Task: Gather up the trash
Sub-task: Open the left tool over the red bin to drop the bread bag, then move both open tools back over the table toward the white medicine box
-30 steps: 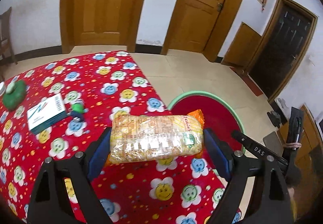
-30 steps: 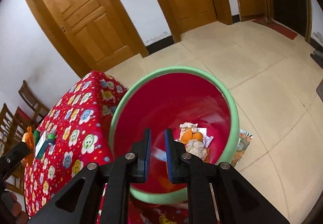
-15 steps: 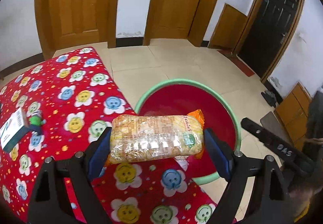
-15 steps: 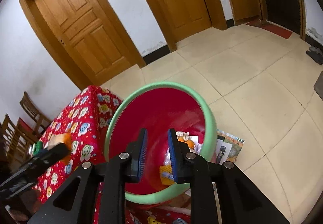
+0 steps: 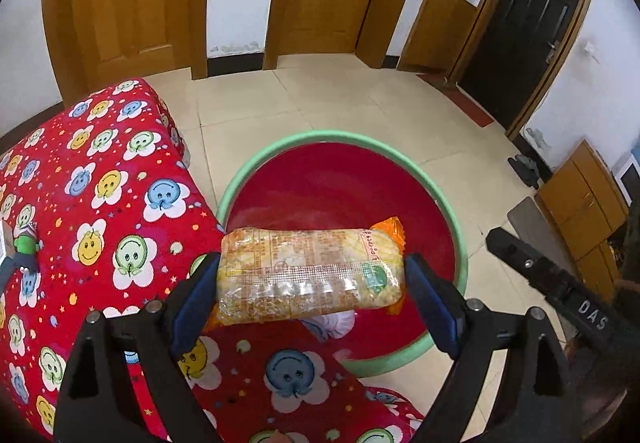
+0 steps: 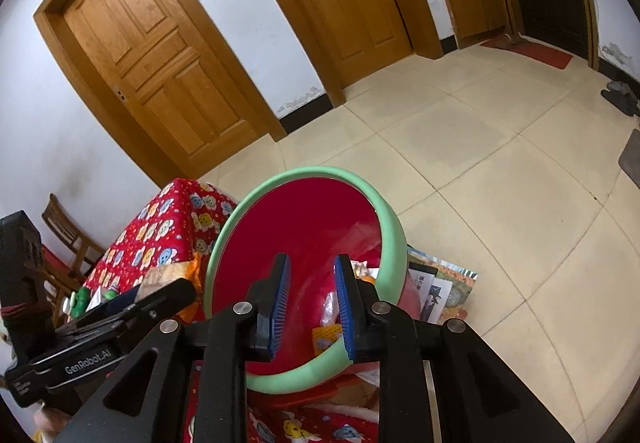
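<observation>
My left gripper [image 5: 310, 279] is shut on a clear snack packet with orange ends [image 5: 308, 273], held sideways above the near rim of a red trash bin with a green rim [image 5: 440, 199]. The bin holds crumpled white paper [image 5: 332, 325] and wrappers [image 6: 328, 335]. My right gripper [image 6: 310, 297] is open and empty, over the bin's near rim [image 6: 390, 227]. The left gripper and its packet show at the left in the right wrist view [image 6: 168, 275].
A table with a red smiley-flower cloth [image 5: 100, 203] stands left of the bin, with a small green toy [image 5: 25, 243] on it. Magazines [image 6: 436, 287] lie on the tiled floor beside the bin. Wooden doors and a chair [image 6: 66, 231] stand behind.
My left gripper has carried the packet rightward from over the table to the bin. My right gripper has opened, its small item dropped in the bin, and it has pulled back.
</observation>
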`<state>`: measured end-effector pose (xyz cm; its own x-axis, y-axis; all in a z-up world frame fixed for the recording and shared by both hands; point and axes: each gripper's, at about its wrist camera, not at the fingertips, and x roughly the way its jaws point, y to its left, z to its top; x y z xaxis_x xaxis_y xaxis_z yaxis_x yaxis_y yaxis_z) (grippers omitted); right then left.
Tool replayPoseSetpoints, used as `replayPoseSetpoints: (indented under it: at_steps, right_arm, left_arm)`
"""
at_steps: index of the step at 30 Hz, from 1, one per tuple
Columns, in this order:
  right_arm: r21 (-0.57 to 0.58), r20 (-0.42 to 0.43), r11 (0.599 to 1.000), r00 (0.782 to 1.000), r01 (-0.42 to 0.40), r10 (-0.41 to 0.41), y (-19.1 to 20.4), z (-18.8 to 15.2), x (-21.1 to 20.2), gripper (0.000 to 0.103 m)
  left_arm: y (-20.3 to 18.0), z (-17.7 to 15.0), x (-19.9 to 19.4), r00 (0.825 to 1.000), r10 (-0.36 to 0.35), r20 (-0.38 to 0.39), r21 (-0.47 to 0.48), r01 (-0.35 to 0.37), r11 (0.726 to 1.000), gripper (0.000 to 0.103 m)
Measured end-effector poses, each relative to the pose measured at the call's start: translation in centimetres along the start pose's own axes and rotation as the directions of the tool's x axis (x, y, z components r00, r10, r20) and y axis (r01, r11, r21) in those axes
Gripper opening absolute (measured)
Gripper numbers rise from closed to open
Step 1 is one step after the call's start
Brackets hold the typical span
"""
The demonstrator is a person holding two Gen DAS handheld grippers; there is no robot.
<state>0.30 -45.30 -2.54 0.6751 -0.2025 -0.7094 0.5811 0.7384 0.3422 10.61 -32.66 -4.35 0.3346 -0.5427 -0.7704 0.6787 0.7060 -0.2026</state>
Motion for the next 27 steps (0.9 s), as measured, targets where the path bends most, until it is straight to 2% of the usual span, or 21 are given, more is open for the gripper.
replayPoseSetpoints:
  at_steps: [9, 18, 27]
  right_arm:
    - [0.023, -0.002, 1.000, 1.000, -0.002, 0.002, -0.7, 0.0, 0.0, 0.023]
    - [0.022, -0.001, 1.000, 1.000, -0.008, 0.008, -0.5, 0.0, -0.3, 0.024]
    - [-0.004, 0.002, 1.000, 1.000, -0.029, 0.029, 0.9, -0.1, -1.1, 0.026]
  left_arm:
    - [0.1, 0.0, -0.3, 0.999, -0.027, 0.032, -0.027, 0.028, 0.999, 0.096]
    - [0.5, 0.2, -1.3, 0.998, -0.033, 0.053, -0.034, 0.035, 0.999, 0.096]
    - [3.3, 0.2, -4.5, 0.993, 0.040, 0.109, -0.097, -0.029, 0.995, 0.096]
